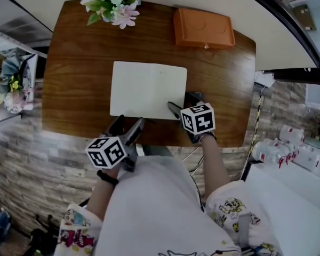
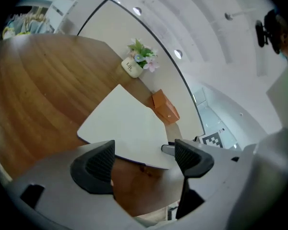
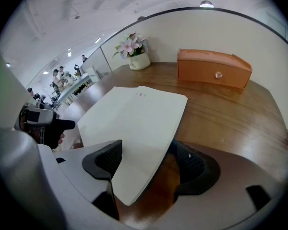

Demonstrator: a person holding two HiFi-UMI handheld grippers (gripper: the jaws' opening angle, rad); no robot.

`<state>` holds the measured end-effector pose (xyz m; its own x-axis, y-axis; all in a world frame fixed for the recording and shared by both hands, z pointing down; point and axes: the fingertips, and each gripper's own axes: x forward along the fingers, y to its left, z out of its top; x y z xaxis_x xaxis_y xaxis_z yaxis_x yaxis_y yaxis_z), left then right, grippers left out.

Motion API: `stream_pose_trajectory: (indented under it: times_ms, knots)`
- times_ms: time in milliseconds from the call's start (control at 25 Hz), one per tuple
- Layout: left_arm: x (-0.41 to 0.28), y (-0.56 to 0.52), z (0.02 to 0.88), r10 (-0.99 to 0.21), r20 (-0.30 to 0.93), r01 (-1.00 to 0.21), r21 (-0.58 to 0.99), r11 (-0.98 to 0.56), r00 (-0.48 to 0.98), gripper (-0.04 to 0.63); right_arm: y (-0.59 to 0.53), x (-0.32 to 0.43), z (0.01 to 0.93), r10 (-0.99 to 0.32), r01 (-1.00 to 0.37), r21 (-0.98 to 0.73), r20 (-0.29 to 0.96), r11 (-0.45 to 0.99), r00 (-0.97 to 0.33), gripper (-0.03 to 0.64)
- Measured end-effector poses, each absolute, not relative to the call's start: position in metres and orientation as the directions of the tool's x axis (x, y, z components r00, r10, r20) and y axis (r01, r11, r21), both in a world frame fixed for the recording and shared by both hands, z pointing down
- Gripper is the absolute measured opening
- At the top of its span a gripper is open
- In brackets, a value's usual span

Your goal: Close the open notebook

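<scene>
The notebook (image 1: 148, 89) lies flat on the brown wooden table (image 1: 69, 89), showing one plain white face and no spread pages. My right gripper (image 1: 182, 107) is at its near right corner. In the right gripper view that corner (image 3: 134, 128) reaches between the wide-apart jaws of the right gripper (image 3: 149, 163), which stands open. My left gripper (image 1: 127, 130) hovers open just off the near left edge. In the left gripper view the notebook (image 2: 125, 126) sits beyond the left gripper (image 2: 144, 159), with nothing between the jaws.
An orange box (image 1: 204, 29) stands at the table's far right and a flower pot (image 1: 112, 1) at the far left. The near table edge runs just under both grippers. A bouquet (image 1: 10, 81) sits off to the left, bottles (image 1: 280, 149) to the right.
</scene>
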<state>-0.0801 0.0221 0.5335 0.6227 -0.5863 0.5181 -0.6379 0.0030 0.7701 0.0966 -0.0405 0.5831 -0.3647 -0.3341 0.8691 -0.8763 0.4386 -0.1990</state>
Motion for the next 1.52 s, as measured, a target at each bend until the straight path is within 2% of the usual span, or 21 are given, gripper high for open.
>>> stream_pose_trajectory:
  times_ms: [360, 840, 1200, 1520]
  knots:
    - [-0.062, 0.034, 0.538, -0.607, 0.400, -0.409, 0.903, 0.132, 0.687, 0.364, -0.041, 0.096, 0.585, -0.317, -0.874, -0.201, 0.877, 0.443, -0.362, 0.327]
    - [-0.040, 0.036, 0.549, -0.651, 0.332, -0.172, 0.939, 0.298, 0.683, 0.364, -0.040, 0.096, 0.584, -0.318, -0.871, -0.203, 0.874, 0.447, -0.367, 0.327]
    - [-0.047, 0.018, 0.545, -0.737, 0.272, -0.081, 0.955, 0.285, 0.619, 0.364, -0.039, 0.097, 0.584, -0.314, -0.866, -0.205, 0.874, 0.456, -0.371, 0.327]
    - [-0.067, 0.024, 0.551, -0.736, 0.319, -0.167, 0.947, 0.276, 0.597, 0.364, -0.038, 0.097, 0.584, -0.308, -0.861, -0.205, 0.874, 0.465, -0.375, 0.327]
